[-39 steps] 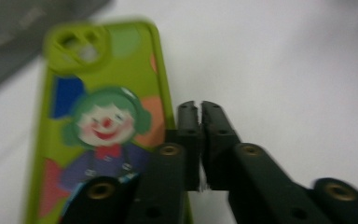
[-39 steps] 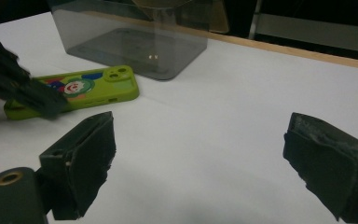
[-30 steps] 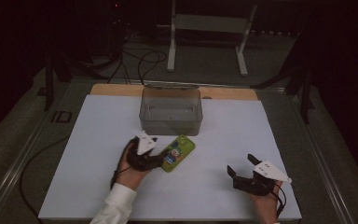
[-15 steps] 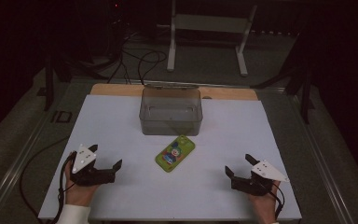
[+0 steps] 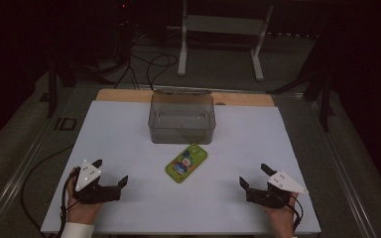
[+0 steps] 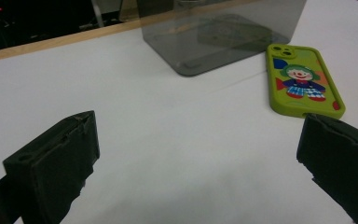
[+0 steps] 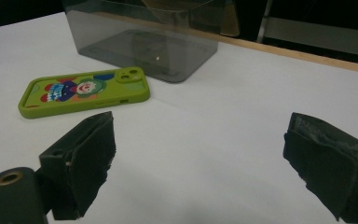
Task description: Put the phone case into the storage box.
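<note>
With the green clown phone case lying flat just in front of the clear bin, both the left gripper and right gripper, jaws spread and empty, should approach its long edges squarely.

The setting is a lab or recording workstation, not a home. A white sheet covers a wooden table set within a metal frame. Beyond the table's far edge, loose cables cross the grey floor beside a white equipment stand. The surroundings are dark.
</note>
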A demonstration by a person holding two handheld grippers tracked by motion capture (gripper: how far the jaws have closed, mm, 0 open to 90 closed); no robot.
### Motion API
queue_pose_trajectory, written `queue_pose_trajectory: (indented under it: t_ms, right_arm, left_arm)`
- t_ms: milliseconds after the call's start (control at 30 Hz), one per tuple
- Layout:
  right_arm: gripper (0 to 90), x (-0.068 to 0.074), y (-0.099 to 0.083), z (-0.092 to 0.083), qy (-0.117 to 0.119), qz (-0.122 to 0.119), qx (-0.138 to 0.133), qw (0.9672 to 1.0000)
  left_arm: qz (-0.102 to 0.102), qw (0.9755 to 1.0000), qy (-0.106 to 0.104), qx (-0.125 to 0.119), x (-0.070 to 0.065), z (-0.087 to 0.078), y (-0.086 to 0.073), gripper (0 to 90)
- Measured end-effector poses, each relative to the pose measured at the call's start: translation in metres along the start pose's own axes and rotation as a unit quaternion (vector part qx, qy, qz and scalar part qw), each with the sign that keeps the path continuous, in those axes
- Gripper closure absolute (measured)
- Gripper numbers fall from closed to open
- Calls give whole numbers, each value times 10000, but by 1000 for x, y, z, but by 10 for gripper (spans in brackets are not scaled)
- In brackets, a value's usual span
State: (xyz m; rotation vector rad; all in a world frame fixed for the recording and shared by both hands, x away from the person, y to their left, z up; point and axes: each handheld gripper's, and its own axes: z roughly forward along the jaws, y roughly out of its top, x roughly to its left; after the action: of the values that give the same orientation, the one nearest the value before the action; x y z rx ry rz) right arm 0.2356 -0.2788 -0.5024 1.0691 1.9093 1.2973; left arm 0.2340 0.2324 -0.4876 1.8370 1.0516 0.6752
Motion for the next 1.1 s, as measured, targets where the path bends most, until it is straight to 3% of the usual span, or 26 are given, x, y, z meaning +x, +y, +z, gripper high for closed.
queue_pose_trajectory:
  t_ms: [433,700,1100]
  right_arm:
    - [89,1,-1,2,-9,21,12,10000]
    - [89,2,-1,1,1,36,4,10000]
    - [89,2,0,2,-13,34,14,10000]
  left_arm:
    - [128,9996,-82,241,-9,8,17,0]
    - [341,9979,-195,510,-25,28,39,0]
    - [520,9959,-409,617,-48,60,66,0]
